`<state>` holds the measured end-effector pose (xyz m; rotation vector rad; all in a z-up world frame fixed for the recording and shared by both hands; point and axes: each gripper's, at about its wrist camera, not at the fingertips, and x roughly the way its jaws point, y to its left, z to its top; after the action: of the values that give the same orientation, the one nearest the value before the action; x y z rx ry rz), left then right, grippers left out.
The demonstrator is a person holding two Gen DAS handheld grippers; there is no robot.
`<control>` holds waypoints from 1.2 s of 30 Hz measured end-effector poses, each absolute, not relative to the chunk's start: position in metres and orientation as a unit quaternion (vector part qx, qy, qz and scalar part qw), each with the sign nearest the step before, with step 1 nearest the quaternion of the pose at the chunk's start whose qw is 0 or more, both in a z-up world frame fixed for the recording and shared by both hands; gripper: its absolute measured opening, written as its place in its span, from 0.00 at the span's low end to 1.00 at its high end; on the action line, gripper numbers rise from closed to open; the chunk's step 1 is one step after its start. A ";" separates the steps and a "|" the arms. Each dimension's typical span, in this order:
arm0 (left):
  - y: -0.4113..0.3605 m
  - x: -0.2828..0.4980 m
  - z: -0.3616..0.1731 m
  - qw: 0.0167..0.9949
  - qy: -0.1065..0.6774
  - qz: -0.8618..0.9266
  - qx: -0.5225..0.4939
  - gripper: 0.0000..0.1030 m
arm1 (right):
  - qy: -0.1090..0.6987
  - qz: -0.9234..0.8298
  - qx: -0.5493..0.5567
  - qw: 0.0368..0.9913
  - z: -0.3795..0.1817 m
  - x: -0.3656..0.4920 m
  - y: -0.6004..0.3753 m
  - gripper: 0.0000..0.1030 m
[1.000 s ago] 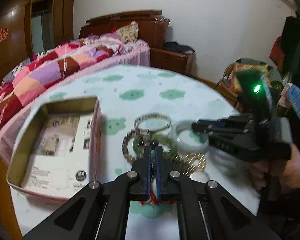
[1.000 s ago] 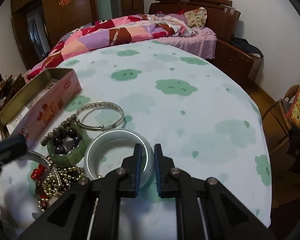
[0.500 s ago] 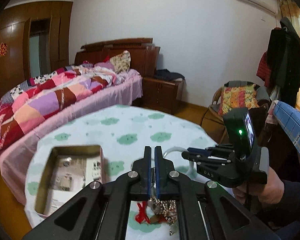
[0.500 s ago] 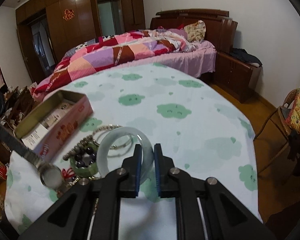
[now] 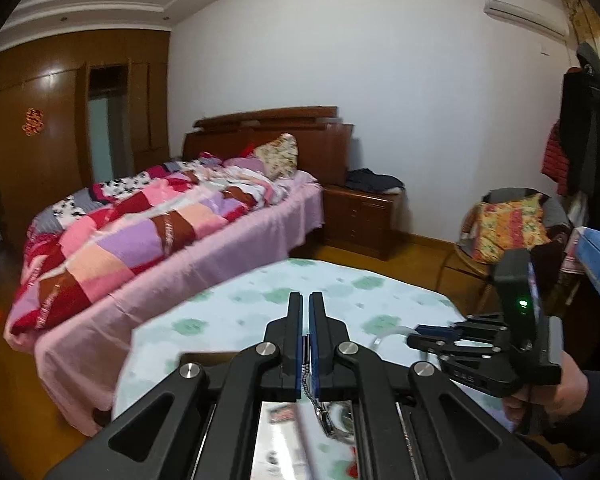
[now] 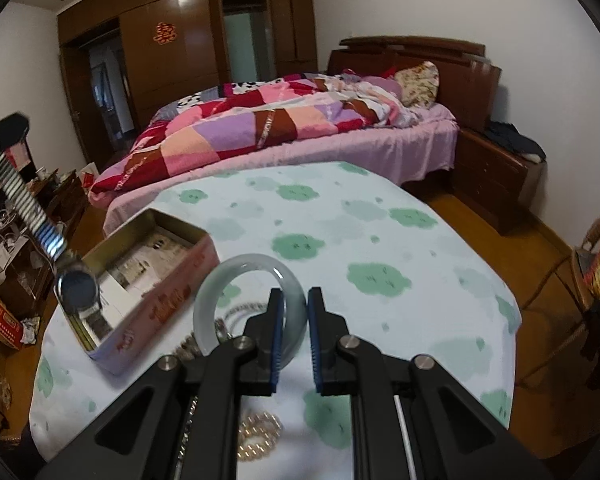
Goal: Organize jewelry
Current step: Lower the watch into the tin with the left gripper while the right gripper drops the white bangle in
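Observation:
My left gripper [image 5: 305, 344] is shut on the metal band of a wristwatch [image 5: 327, 420], which hangs below its fingers; in the right wrist view the watch [image 6: 76, 286] dangles over the open pink tin box [image 6: 148, 292]. My right gripper [image 6: 294, 336] is shut on a pale jade bangle [image 6: 244, 276], held upright above the table; the right gripper also shows in the left wrist view [image 5: 428, 338]. Silver, beaded and gold bracelets [image 6: 256, 436] lie on the cloth under my right gripper, partly hidden.
The round table [image 6: 380, 240] has a white cloth with green cloud prints. A bed with a patchwork quilt [image 6: 268, 128] stands just behind it. A chair with a floral cushion [image 5: 508, 228] is to the right, a nightstand [image 5: 364, 216] beyond.
Both grippers have risen from the table. The left lifted the watch out of the jewelry pile and over the tin. The right lifted the jade bangle clear of the cloth.

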<state>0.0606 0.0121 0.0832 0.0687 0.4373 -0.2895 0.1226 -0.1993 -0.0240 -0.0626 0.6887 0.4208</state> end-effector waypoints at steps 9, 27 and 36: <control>0.045 0.098 0.067 0.968 0.231 -0.090 0.039 0.02 | 0.343 0.245 -0.051 0.905 -0.015 0.151 -0.153 0.14; 0.087 0.147 0.012 0.957 0.286 -0.047 0.013 0.02 | 0.373 0.296 -0.098 0.874 -0.035 0.183 -0.061 0.14; 0.090 0.158 -0.027 0.942 0.334 -0.038 0.019 0.04 | 0.404 0.284 -0.122 0.861 -0.059 0.189 -0.050 0.14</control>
<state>0.1582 0.0901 -0.0274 0.0391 0.6815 -0.0772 0.1893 -0.0496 -0.0594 -0.2562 0.8477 0.5960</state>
